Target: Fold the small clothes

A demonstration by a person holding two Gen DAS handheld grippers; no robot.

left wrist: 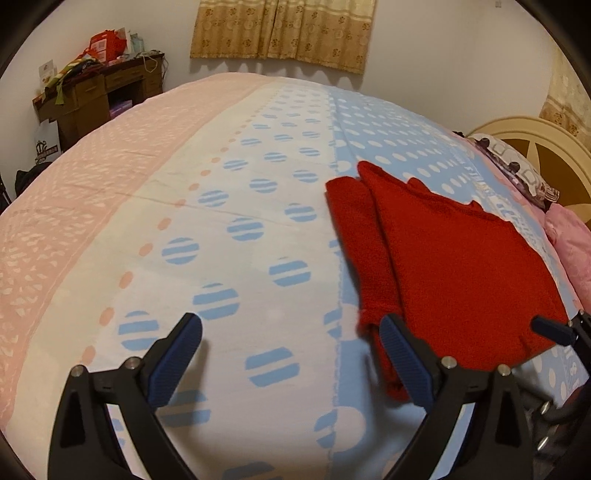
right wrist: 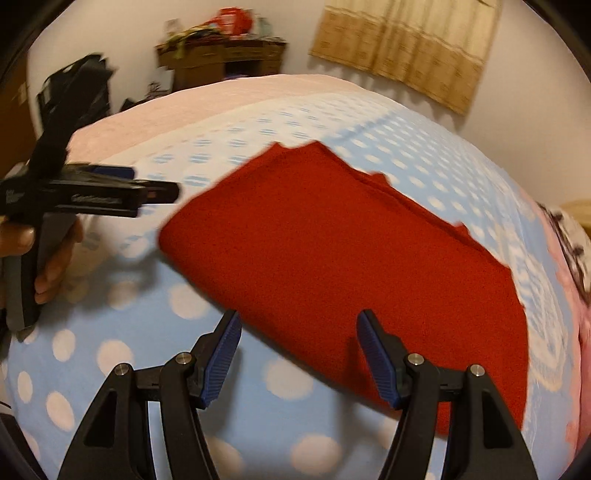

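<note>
Red garment (right wrist: 332, 258) lies flat on our dotted bedspread (left wrist: 240, 240), already doubled into a broad slab, with a narrower strip, likely a sleeve, running along its left edge in the left wrist view (left wrist: 365, 258).

From our right gripper (right wrist: 299, 354) the cloth sits at twelve o'clock, its near hem passing just beyond the fingertips; the fingers are spread wide and grip nothing. The long axis runs from about ten o'clock down to four o'clock in that view.

From our left gripper (left wrist: 291, 354) the garment lies at about one to two o'clock, and the sleeve end seems to reach down beside our right-hand finger (left wrist: 406, 362); contact we cannot confirm. These fingers are also spread and empty.

We judge the right gripper to be the nearer one to the main hem, while the left is better placed for the sleeve strip. The next fold probably turns on catching that near edge and carrying it toward twelve o'clock.

Beyond the bed stand a cluttered wooden desk (left wrist: 110, 88) and a curtain (left wrist: 284, 29).
</note>
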